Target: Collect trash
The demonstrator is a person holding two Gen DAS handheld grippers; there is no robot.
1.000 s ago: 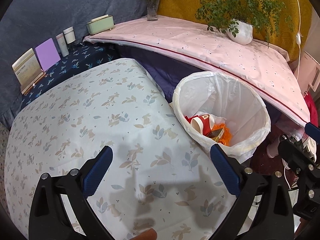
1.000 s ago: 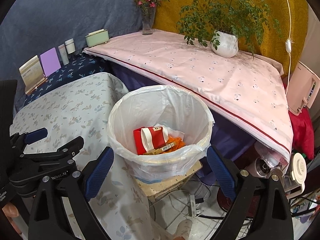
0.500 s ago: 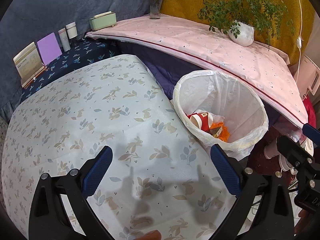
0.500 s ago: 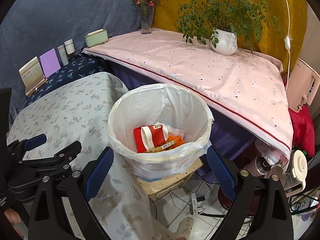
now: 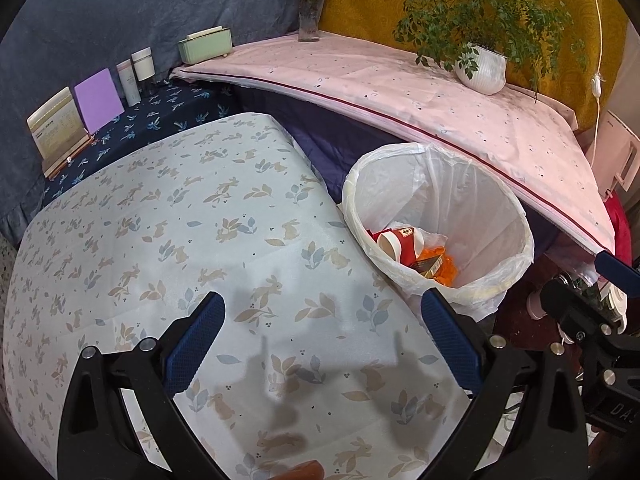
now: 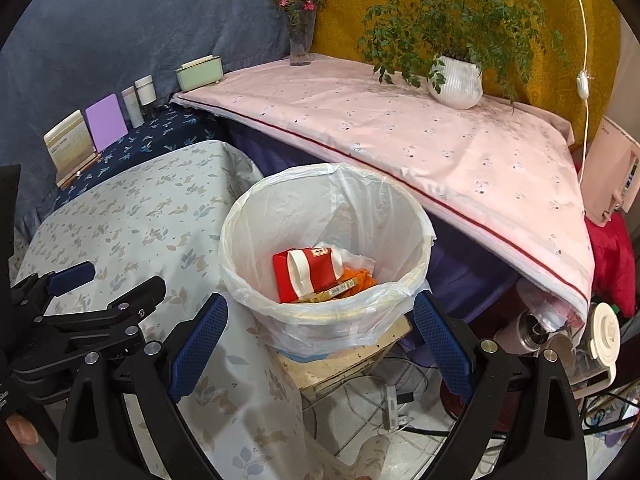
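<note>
A bin lined with a white plastic bag (image 5: 500,208) (image 6: 280,216) stands beside the leaf-print table (image 5: 160,240). Inside lie a red paper cup (image 5: 400,242) (image 6: 316,270), a red carton, an orange wrapper (image 5: 444,270) and a small yellow box (image 6: 340,290). My left gripper (image 5: 322,342) hangs open over the bare tablecloth, holding nothing. My right gripper (image 6: 320,344) is open in front of the bin's near rim, also holding nothing. The left gripper (image 6: 80,300) shows at the left of the right wrist view.
A pink-covered shelf (image 6: 400,132) runs behind the bin, with a potted plant (image 6: 456,80) and a flower vase (image 6: 300,44). Booklets, bottles and a green box (image 5: 204,46) line the back left. Cables, a flask (image 6: 532,332) and a jar crowd the floor at right.
Both grippers have drawn back and risen a little, so the table and bin look slightly farther away. Both stay open, and the trash in the bin has not moved.
</note>
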